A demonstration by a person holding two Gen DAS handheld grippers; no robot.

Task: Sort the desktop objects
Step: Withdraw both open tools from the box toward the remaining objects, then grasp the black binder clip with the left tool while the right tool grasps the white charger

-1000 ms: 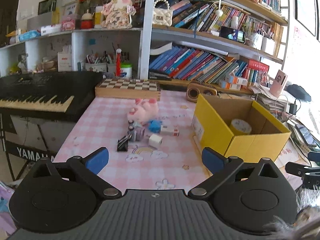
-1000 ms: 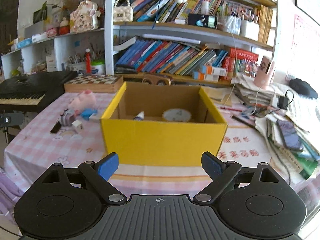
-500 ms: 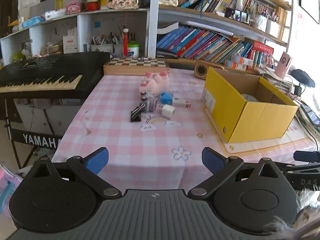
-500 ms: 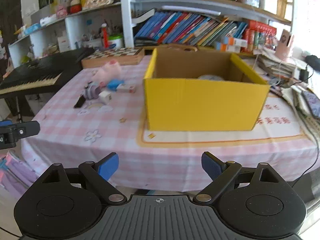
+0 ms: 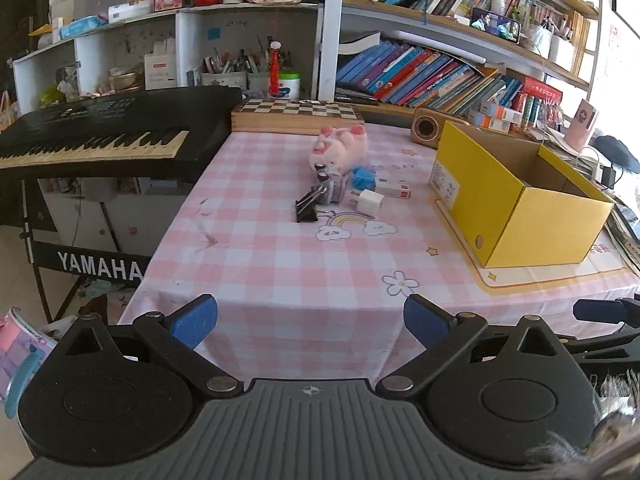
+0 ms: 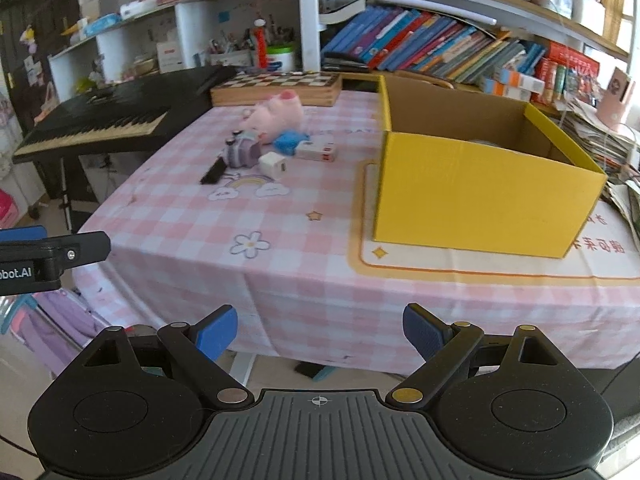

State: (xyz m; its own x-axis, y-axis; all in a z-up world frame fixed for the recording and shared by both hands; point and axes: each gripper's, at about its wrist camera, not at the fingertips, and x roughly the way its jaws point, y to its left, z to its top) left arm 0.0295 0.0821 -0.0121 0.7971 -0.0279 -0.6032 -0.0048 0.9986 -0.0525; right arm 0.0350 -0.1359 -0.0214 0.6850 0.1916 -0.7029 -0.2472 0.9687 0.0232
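Both tongs, left gripper [image 5: 310, 322] and right gripper [image 6: 319, 332], gape empty; I've backed them off beyond the table edge. That small clutter, black binder clip [image 5: 307, 205] and pink plush pig [image 5: 339, 148], lies beside the yellow cardboard box [image 5: 516, 196], unsorted.

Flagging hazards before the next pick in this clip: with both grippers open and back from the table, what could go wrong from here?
1. The black binder clip, purple toy, white cube and blue object lie packed together; closing on one may drag or knock its neighbours.
2. The yellow box has tall walls; a low carry from the left gripper could clip its rim.
3. The right gripper sits close beside it, so they could collide.
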